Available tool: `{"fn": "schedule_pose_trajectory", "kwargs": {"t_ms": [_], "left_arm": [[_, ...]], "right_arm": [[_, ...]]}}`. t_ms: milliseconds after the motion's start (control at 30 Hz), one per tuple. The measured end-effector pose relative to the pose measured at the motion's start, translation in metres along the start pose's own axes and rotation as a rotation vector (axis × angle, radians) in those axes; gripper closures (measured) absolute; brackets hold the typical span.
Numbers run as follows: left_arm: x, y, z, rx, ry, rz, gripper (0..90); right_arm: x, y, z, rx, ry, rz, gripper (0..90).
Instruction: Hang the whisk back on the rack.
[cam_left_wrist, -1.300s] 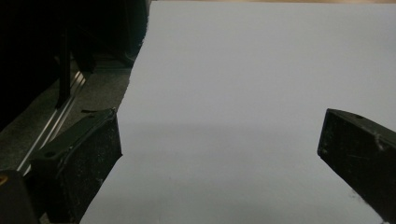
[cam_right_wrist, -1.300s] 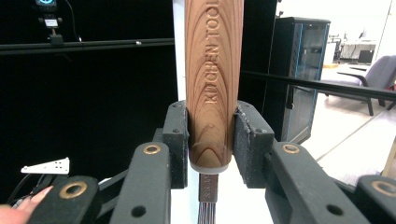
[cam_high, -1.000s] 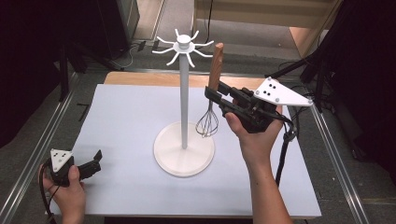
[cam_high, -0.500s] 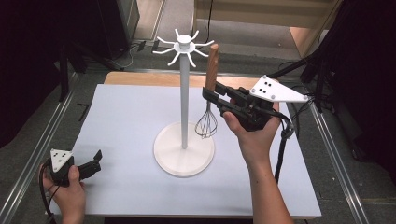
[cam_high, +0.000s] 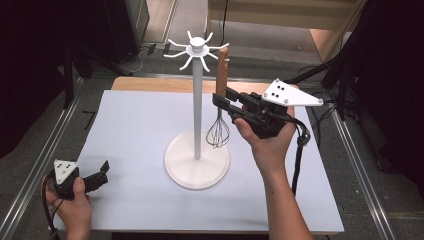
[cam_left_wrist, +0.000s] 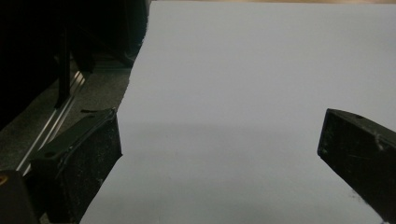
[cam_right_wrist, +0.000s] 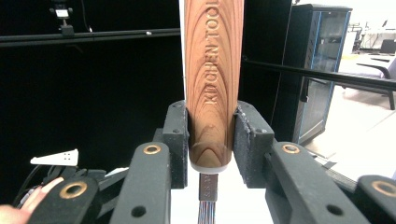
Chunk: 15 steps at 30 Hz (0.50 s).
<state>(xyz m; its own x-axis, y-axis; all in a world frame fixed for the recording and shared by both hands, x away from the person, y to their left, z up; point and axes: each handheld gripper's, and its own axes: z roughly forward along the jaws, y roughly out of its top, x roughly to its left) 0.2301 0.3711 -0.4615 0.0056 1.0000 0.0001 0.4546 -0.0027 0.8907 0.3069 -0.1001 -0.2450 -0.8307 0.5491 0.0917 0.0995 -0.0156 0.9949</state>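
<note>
High cam looks down on table; gripper cams sit close behind fingers; all share it.

Count, high view:

- Whisks: one, whisk, wooden handle up and wire head down, beside the stand's pole.
- Stands: one, white stand, a single pole on a single round base.
- Hooks at the stand's top: several curved white ones radiating from the cap; exact number too small to tell.
- Claws: two, left claw and right claw.
- Grey three-cornered plates: two, one per claw.
- Hands: two.
- Surfaces: one, white surface.
</note>
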Motion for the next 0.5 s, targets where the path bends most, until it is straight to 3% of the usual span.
{"fn": "schedule_pose_trajectory", "kwargs": {"t_ms": [500], "left_arm": [[-0.001,0.000,0.000,0.000,0.001,0.003,0.1]], "right_arm": [[-0.002,-0.013,0.009,-0.042,0.007,-0.002,70.2]]}}
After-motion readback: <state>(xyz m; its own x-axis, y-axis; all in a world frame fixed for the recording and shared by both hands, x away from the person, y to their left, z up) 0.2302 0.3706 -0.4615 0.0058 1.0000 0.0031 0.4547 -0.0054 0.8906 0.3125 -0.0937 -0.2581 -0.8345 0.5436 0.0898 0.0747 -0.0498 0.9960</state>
